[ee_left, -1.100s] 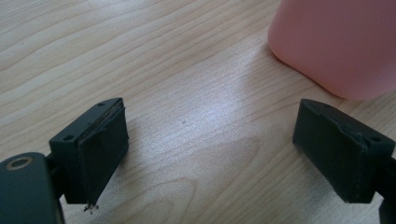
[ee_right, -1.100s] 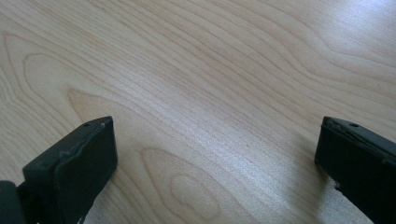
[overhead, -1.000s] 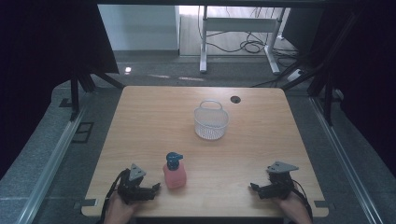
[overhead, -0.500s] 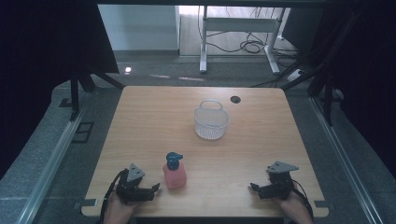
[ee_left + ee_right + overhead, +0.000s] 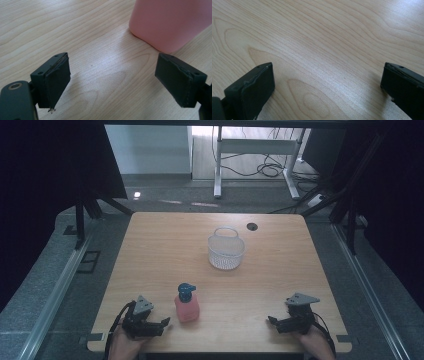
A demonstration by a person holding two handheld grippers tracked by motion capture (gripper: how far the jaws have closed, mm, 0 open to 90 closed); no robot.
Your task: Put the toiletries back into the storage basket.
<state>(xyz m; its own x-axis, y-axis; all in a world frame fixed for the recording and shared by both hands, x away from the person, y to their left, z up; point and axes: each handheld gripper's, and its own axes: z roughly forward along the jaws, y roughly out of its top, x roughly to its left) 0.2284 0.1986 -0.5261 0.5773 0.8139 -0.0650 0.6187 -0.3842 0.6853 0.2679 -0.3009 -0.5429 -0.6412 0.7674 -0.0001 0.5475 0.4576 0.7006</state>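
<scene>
Just ahead of the left gripper [image 5: 161, 324], a little to the right of its line, stood the pink pump bottle [image 5: 187, 307] with its blue pump head [image 5: 186, 291], upright and untouched. To take it well, I judged, that gripper should swing right until the body sat squarely between its spread jaws, then close low on the pink body. Both grippers lay low at the near edge of the table [image 5: 165, 245], each in a hand, the right gripper [image 5: 272, 321] released too, with bare wood between its jaws, well apart from the bottle and the white basket [image 5: 226, 251] beyond.
</scene>
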